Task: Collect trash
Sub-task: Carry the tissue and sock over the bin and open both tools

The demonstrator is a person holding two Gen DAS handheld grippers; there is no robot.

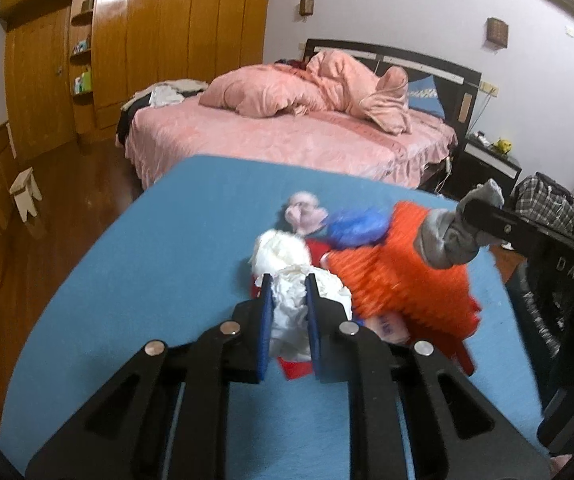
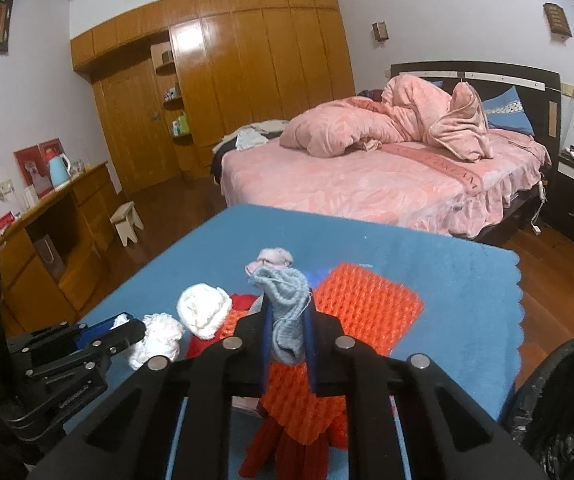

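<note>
My left gripper (image 1: 289, 280) is shut on a crumpled white tissue wad (image 1: 291, 312) just above the blue table (image 1: 135, 280); it shows from the side in the right wrist view (image 2: 127, 326). My right gripper (image 2: 287, 304) is shut on a grey knitted sock (image 2: 287, 312), lifted above an orange knitted cloth (image 2: 371, 304); the sock also shows in the left wrist view (image 1: 447, 236). A second white wad (image 2: 203, 312), a pink wad (image 2: 273, 258), a blue crumpled piece (image 1: 355, 224) and red fabric (image 2: 287, 444) lie around.
A black-lined bin (image 2: 563, 412) stands at the table's right edge. Behind the table are a pink bed (image 2: 367, 176), a wooden wardrobe (image 2: 247, 72), a wooden desk (image 2: 59, 224) and a small stool (image 2: 127, 222).
</note>
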